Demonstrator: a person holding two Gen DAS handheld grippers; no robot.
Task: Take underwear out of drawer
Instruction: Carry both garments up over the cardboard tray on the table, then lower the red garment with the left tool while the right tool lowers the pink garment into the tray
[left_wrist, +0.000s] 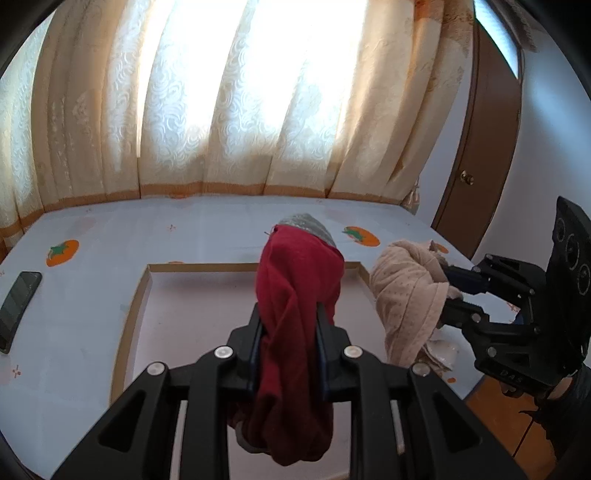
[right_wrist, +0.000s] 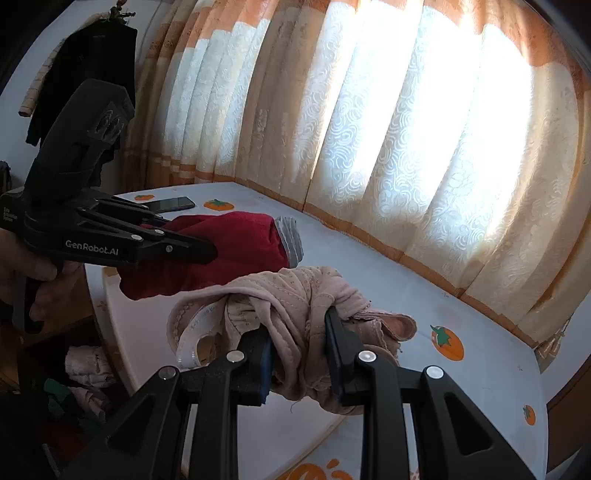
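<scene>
Left gripper (left_wrist: 288, 325) clamped red underwear (left_wrist: 295, 280), bunched between its fingers; right gripper (right_wrist: 299, 354) pinched pink underwear (right_wrist: 295, 299) likewise, both above the bed (left_wrist: 92, 229).

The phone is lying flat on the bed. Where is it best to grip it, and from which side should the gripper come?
Probably across its two long edges, near the middle, coming from above. The phone lies flat and thin on the sheet, so only its narrow width fits between fingers. Both grippers now hold underwear.
</scene>
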